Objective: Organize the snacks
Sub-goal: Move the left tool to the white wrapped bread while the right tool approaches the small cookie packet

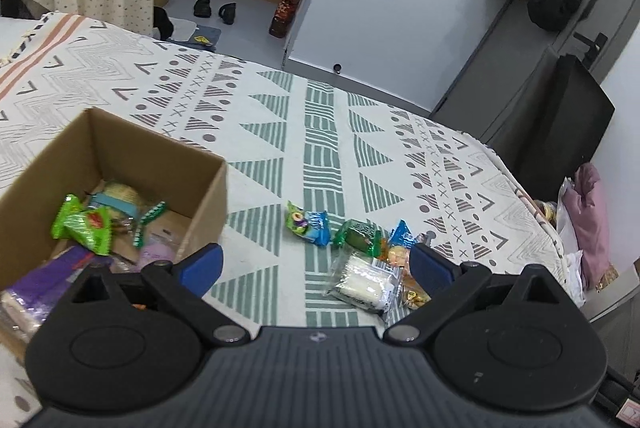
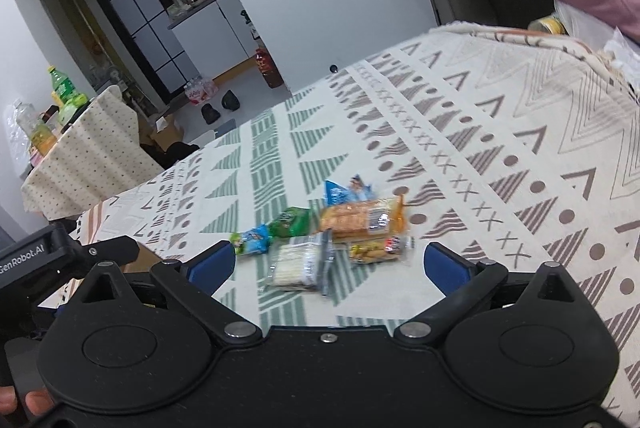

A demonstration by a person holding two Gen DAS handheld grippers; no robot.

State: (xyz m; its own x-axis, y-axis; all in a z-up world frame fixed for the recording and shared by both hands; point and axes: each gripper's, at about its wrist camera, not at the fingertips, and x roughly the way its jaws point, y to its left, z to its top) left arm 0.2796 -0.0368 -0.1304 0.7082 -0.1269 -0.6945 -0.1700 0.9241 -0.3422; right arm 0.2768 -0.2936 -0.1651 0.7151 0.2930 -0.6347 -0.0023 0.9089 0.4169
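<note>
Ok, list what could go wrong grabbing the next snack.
The clear-wrapped white snack overlaps the orange packet, so the open right hand-held gripper might pinch two at once. The cardboard box already looks crowded, so a dropped snack could land on its rim.

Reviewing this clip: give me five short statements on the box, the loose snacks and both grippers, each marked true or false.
1. The cardboard box already holds snacks. True.
2. The left hand-held gripper is shut on a packet. False: it is open and empty.
3. Loose snacks lie on the patterned cloth, outside the box. True.
4. The white wafer packet is inside the box. False: it lies on the cloth.
5. The right hand-held gripper holds the orange biscuit packet. False: it is open, holding nothing.
</note>
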